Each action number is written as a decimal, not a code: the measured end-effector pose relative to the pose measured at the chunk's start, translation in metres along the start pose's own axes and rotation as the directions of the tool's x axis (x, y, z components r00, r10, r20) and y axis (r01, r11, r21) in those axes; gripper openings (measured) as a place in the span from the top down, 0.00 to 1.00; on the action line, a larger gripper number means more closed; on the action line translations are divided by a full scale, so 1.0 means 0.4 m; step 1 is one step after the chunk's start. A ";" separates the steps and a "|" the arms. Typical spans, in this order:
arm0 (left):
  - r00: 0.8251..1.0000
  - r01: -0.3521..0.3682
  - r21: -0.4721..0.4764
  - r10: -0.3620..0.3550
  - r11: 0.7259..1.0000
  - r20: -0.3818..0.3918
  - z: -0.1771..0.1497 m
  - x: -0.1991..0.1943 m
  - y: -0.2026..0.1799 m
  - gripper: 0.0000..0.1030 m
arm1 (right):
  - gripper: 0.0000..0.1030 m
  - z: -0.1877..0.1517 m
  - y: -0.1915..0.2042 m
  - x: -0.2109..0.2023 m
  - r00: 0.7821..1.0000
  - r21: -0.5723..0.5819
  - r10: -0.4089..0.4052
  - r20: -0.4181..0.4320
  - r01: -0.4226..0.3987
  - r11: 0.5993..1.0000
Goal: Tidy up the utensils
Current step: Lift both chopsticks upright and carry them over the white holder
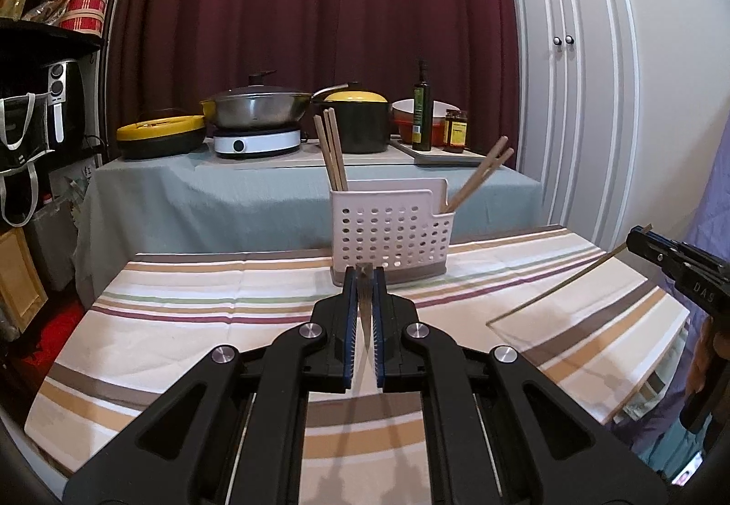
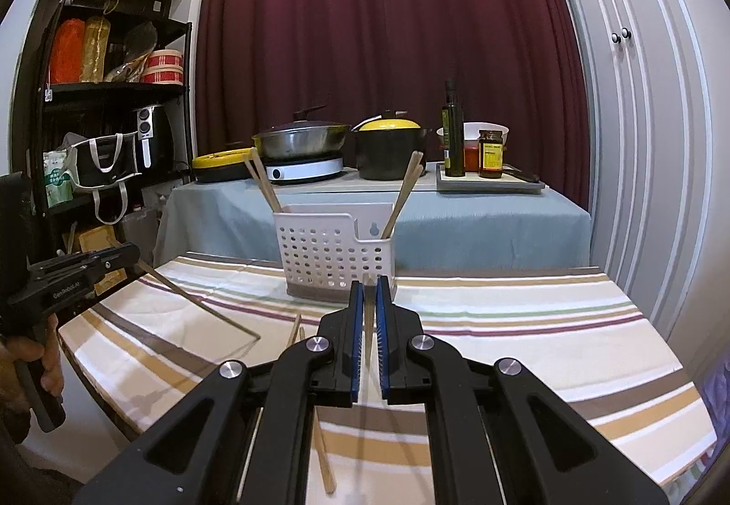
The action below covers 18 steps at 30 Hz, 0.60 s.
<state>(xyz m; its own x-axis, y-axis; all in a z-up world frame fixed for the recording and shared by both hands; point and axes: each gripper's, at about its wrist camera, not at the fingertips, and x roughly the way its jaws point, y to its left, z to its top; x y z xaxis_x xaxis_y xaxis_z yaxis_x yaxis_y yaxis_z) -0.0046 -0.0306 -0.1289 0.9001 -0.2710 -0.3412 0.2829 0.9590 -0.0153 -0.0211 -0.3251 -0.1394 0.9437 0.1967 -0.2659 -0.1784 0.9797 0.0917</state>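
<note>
Blue-padded left tongs [image 1: 365, 299] are clamping a single chopstick [image 1: 365, 313] seen end-on between the pads, pointing toward 12 o'clock at the white perforated caddy [image 1: 388, 231]. Right tongs [image 2: 369, 304] are likewise closing on a second chopstick [image 2: 367, 336] held thin between their pads; in the left wrist view that stick is slanting from the right tongs at 3 o'clock down toward the striped surface [image 1: 182, 322]. Each device is being carried by a person's hand [image 2: 32, 363], visible at 9 o'clock in the right wrist view. The caddy is standing upright at the far edge of the surface, already holding one group of chopsticks [image 1: 331, 149] leaning at its 11 o'clock corner and another pair [image 1: 483, 172] leaning out at 2 o'clock. Two loose chopsticks [image 2: 294, 329] are lying on the cloth near the right tongs, at about 7 o'clock in that view. Judged step: transport of gripped sticks to the caddy, with the task partly complete. The next move is calling for each stick to be tipped upright, aligned over an open compartment, and released only once the tip is inside; collision between the two long sticks is the main risk.
</note>
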 end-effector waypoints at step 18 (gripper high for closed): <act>1.000 -0.001 -0.006 0.001 1.000 -0.015 0.117 0.118 0.035 0.93 | 0.94 0.104 -0.030 0.128 1.000 0.003 0.017 0.016 -0.017 1.000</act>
<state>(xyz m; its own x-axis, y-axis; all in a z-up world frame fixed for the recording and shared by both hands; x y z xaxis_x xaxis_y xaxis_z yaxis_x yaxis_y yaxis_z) 0.0572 -0.0338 -0.1011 0.8952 -0.2689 -0.3555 0.2801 0.9598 -0.0208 0.0411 -0.3286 -0.1142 0.9449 0.2127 -0.2487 -0.1935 0.9760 0.0996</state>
